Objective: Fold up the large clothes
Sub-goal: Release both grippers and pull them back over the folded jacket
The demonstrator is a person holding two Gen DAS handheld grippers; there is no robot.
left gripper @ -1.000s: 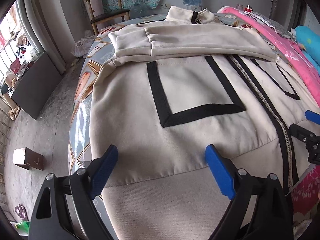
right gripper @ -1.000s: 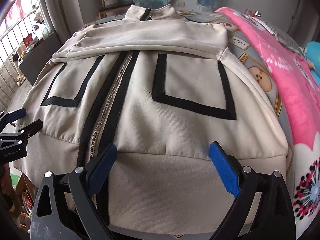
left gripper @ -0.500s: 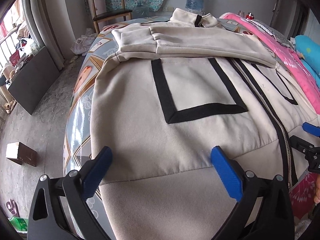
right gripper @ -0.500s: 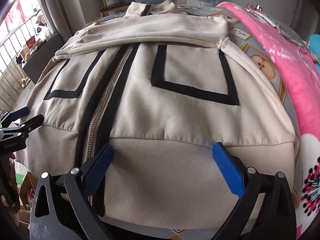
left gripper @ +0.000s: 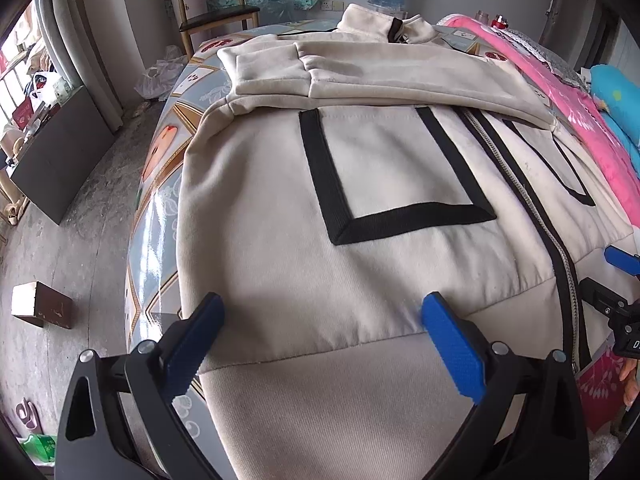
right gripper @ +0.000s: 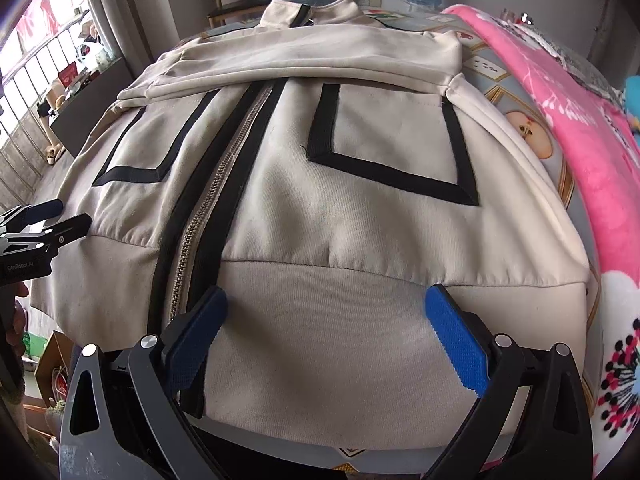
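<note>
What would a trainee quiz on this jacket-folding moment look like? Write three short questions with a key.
1. True or false: both sleeves lie folded across the jacket's chest.
2. Each gripper hovers over the jacket's: A collar, B hem band, C cuff?
3. The left gripper's jaws are ____.

Key: 1 true. 2 B; the right gripper sits beside the zipper. 3 open, having just been opening, pads clear of the fabric.
</note>
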